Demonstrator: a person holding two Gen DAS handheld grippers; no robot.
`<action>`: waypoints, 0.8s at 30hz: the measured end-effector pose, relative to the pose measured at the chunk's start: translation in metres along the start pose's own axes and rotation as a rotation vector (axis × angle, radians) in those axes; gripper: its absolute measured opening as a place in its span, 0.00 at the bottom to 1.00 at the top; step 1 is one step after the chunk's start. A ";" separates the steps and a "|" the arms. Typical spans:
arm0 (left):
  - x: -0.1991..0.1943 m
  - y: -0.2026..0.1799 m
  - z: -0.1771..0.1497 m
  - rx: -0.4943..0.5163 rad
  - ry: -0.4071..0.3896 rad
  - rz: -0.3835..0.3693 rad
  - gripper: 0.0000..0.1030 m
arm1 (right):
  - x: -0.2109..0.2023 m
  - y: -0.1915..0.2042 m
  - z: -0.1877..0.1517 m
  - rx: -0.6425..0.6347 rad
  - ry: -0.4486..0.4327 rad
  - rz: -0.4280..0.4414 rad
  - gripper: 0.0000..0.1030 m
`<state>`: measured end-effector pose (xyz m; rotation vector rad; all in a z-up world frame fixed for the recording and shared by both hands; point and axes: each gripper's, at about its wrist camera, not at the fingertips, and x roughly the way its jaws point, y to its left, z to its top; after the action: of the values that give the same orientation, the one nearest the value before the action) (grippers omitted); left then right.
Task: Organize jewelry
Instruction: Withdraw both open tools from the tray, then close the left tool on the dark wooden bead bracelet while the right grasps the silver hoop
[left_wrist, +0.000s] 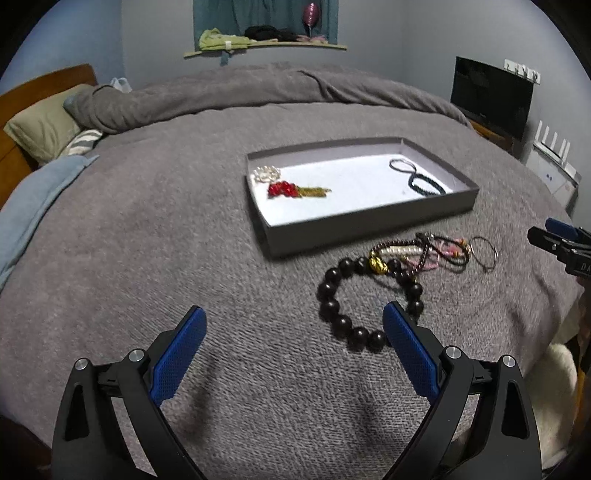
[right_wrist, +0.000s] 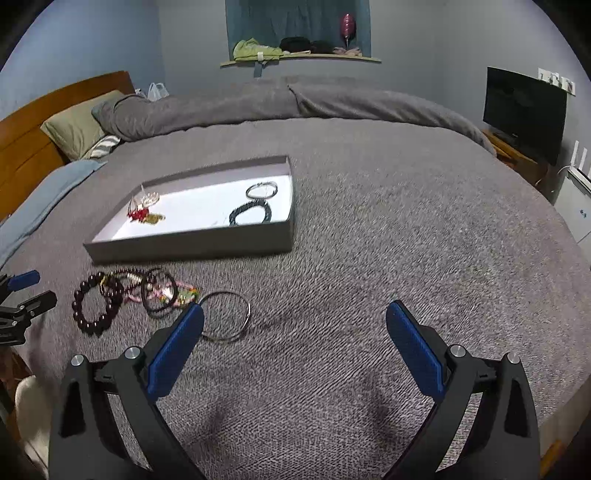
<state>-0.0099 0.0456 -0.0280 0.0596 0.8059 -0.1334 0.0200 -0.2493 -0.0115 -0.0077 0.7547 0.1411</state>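
A grey shallow box (left_wrist: 369, 225) (right_wrist: 192, 245) lies on the bed. It holds a pearl piece (left_wrist: 266, 172), a red-and-gold piece (left_wrist: 291, 190), a thin ring bracelet (right_wrist: 261, 190) and a black braided bracelet (right_wrist: 251, 214). In front of the box lies a pile: a dark bead bracelet (left_wrist: 332, 306) (right_wrist: 92, 306), tangled cord bracelets (left_wrist: 432, 253) (right_wrist: 159, 291) and a thin metal bangle (left_wrist: 484, 253) (right_wrist: 226, 315). My left gripper (left_wrist: 294, 314) is open and empty, just left of the bead bracelet. My right gripper (right_wrist: 294, 314) is open and empty, right of the bangle.
The grey blanket (right_wrist: 406, 240) covers the whole bed. Pillows (left_wrist: 44, 125) and a wooden headboard (right_wrist: 29, 122) are at the far left. A TV (right_wrist: 524, 110) and a white unit (left_wrist: 554, 173) stand at the right. A window shelf with clothes (right_wrist: 295, 51) is on the back wall.
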 end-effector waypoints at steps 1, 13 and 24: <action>0.001 -0.001 -0.001 0.001 0.003 -0.002 0.93 | 0.001 0.001 -0.002 -0.004 0.005 0.003 0.95; 0.022 -0.007 -0.006 -0.010 0.059 -0.015 0.93 | 0.025 0.019 -0.019 -0.047 0.068 0.055 0.95; 0.033 -0.017 -0.003 0.008 0.043 -0.040 0.90 | 0.041 0.031 -0.023 -0.080 0.076 0.094 0.91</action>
<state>0.0076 0.0265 -0.0539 0.0542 0.8500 -0.1731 0.0295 -0.2148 -0.0554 -0.0543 0.8254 0.2620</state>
